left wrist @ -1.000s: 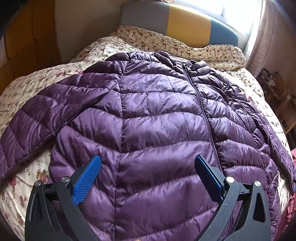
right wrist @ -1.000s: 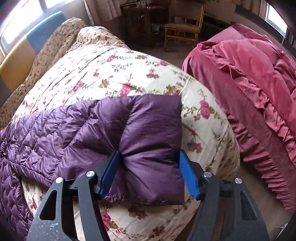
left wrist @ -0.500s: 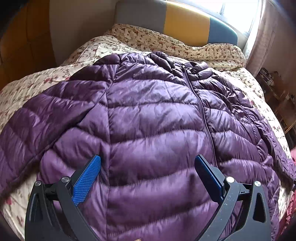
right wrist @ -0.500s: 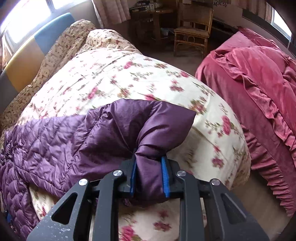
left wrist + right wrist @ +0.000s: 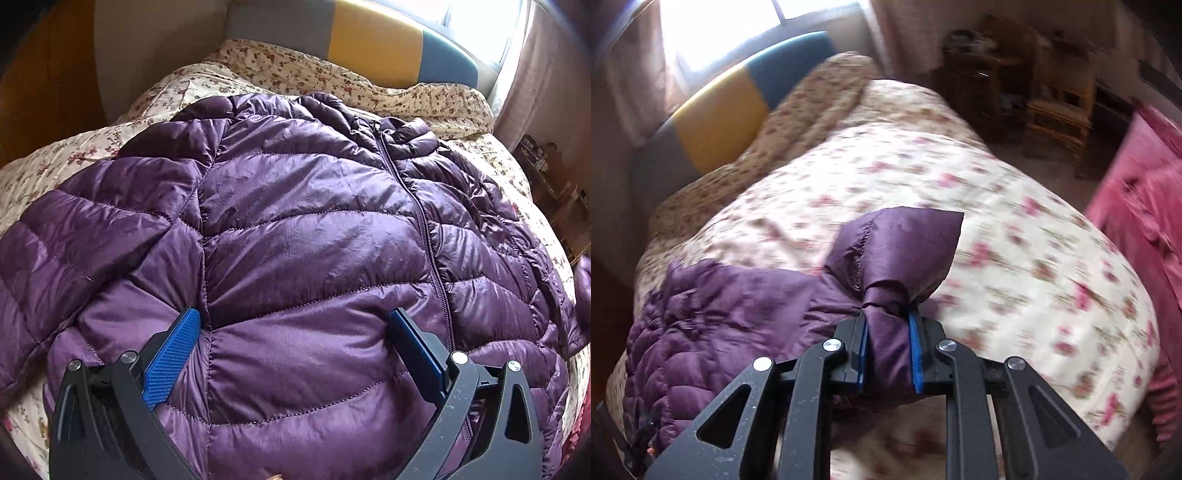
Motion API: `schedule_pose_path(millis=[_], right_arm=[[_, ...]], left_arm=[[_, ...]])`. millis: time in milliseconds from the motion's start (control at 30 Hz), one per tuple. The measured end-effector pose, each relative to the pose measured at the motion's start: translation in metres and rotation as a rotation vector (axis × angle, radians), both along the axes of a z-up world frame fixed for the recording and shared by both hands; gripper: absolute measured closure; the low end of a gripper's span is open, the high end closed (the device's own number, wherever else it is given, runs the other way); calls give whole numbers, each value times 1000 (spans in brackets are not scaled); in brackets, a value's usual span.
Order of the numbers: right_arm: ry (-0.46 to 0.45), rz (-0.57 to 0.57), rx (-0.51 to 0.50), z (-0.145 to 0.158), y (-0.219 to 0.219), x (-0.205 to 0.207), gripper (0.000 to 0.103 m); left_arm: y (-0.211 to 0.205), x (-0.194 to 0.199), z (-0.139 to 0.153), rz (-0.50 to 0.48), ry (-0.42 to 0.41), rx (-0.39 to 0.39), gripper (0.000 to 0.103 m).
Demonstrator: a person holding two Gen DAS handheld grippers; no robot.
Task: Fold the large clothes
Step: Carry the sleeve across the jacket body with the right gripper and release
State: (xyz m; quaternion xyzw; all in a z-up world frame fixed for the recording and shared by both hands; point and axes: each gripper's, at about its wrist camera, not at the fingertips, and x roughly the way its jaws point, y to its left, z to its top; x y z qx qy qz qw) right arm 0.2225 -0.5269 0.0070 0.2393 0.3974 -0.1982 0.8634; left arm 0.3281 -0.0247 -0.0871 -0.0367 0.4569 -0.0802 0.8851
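**Sleeve end pinched, jacket flat on the bed**

On the bed (image 5: 155,96), over a cream floral cover, a purple quilted jacket (image 5: 317,236) lies spread front up, its zip (image 5: 424,229) closed and running from the collar near the pillows down toward the camera. The collar end points at the grey, yellow and blue headboard (image 5: 373,48).

The left tongs (image 5: 291,325) hang over the lower front of the jacket, jaws wide. The left blue pad (image 5: 171,362) sits above the side seam, the right pad beside the zip; whether either pad touches the fabric cannot be told, and nothing is gripped between them.

In the right wrist view, the right tongs (image 5: 888,343) are closing on the sleeve (image 5: 901,251), jaws narrow, with the bunched fabric squeezed between the blue pads. The cuff end puffs out just beyond the fingertips and stands clear above the bed cover. The rest of the sleeve trails away to the left and down to the jacket body at the lower left edge. The background here is blurred. A pink bedspread (image 5: 1145,206) shows at the right, well apart from the jacket, and wooden furniture (image 5: 1034,85) stands beyond the bed.
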Motion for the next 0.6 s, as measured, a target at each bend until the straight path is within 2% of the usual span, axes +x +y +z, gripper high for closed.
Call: schedule_pose_path(millis=[267,600], right_arm=[[-18,177,-51,10,87,65,86],[-7,309,-78,2,166,91,87]], left_arm=[[2,-2,-2,3,-14,-22,3],[8,-6,-1,4,-22,-52,3]])
